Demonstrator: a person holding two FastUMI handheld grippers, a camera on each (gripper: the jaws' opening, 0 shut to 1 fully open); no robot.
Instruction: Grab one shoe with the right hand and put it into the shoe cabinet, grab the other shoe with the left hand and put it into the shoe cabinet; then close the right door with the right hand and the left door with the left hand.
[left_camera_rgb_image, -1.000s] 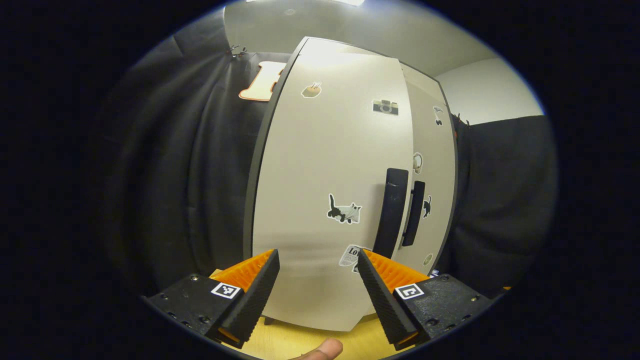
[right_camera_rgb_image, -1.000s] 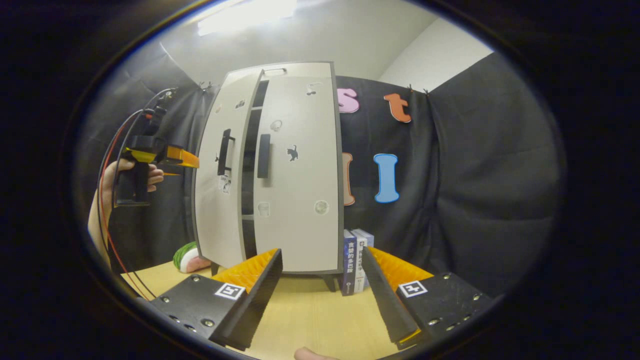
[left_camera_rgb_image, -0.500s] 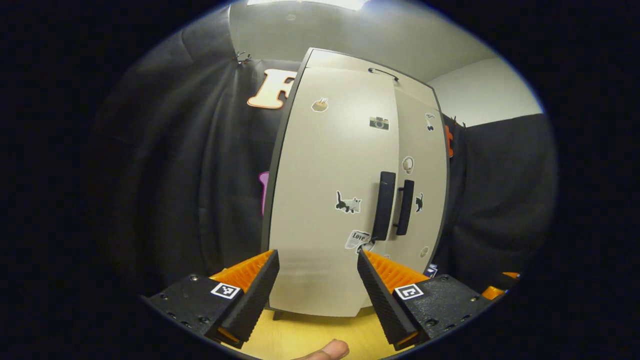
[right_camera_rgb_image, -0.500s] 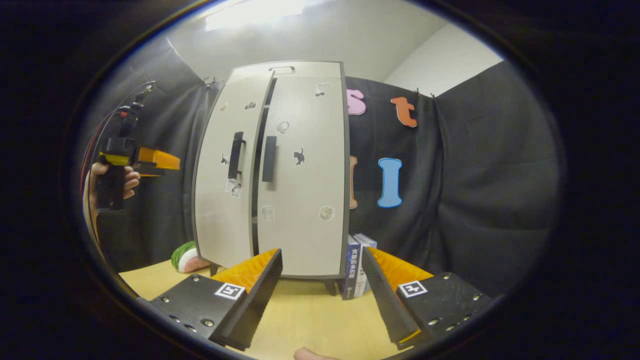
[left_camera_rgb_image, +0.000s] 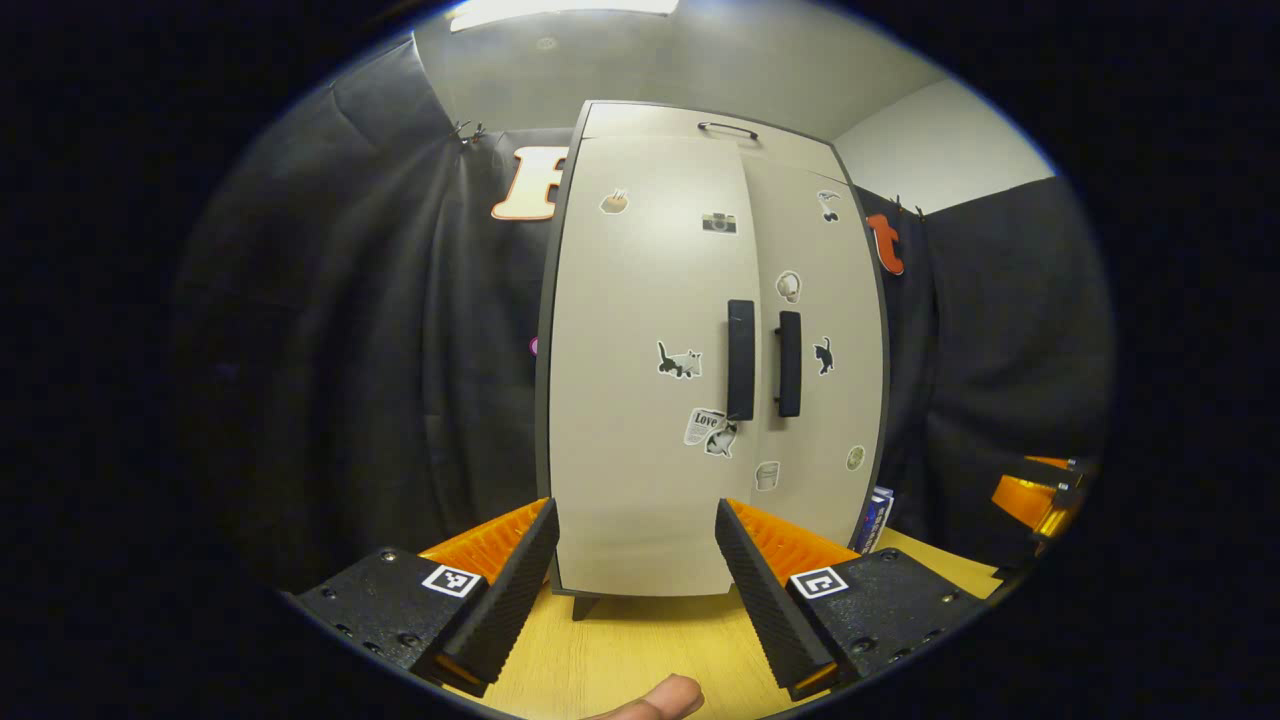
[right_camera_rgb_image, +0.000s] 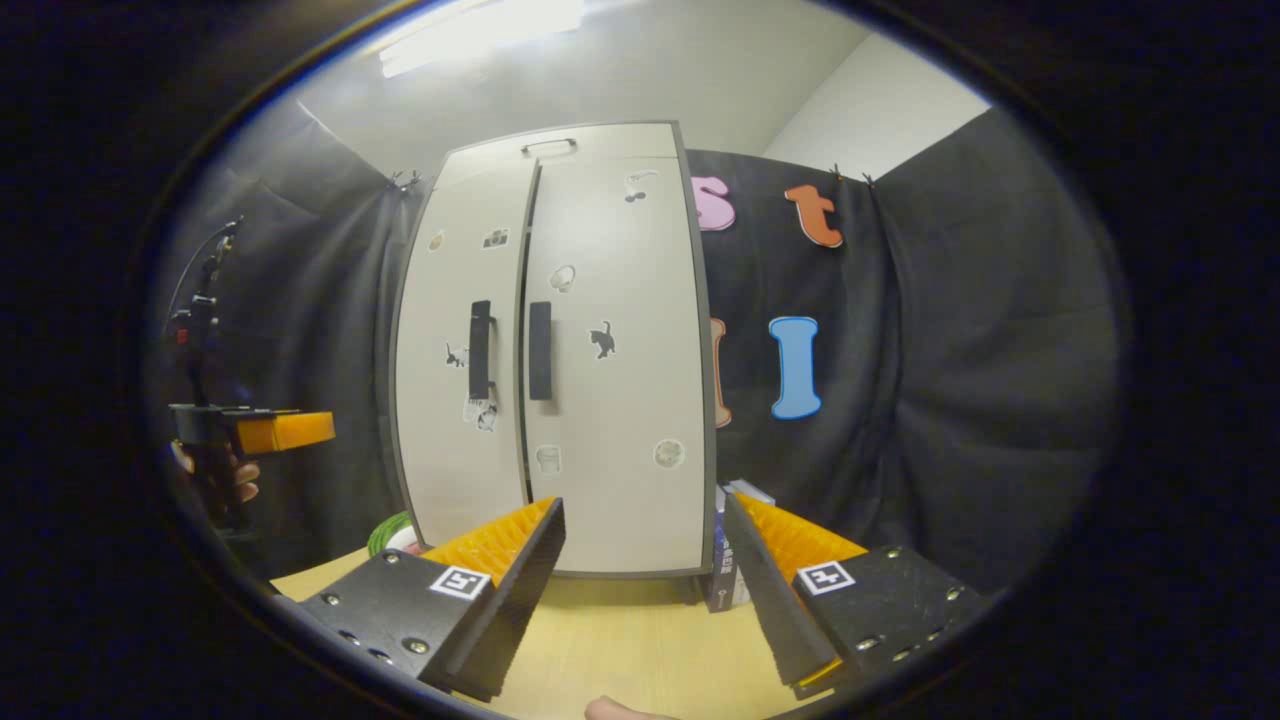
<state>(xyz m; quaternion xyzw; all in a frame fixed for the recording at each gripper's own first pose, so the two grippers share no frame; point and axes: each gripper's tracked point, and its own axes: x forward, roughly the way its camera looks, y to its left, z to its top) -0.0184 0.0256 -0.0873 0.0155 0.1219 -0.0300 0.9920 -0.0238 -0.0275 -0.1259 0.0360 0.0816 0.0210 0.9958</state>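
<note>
Shoe cabinet (left_camera_rgb_image: 650, 400) shut, both tongs released.
Ahead of the left tongs (left_camera_rgb_image: 636, 590) and right tongs (right_camera_rgb_image: 643, 590), the tall matte panelled cabinet stands on the smooth wooden tabletop (right_camera_rgb_image: 620, 640); ridged wedge fingers (left_camera_rgb_image: 500, 590) spread, grasping nothing; flat bar handles (left_camera_rgb_image: 740, 358) side by side.

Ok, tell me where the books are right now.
In the right gripper view the books stand upright on the table, against the shoe cabinet's lower right corner.

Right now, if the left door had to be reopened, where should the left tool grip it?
On the left door's handle, from the front with the fingers on either side of it. It is an upright bar that seems to stand off the flat left door; the door face offers no other hold.
</note>
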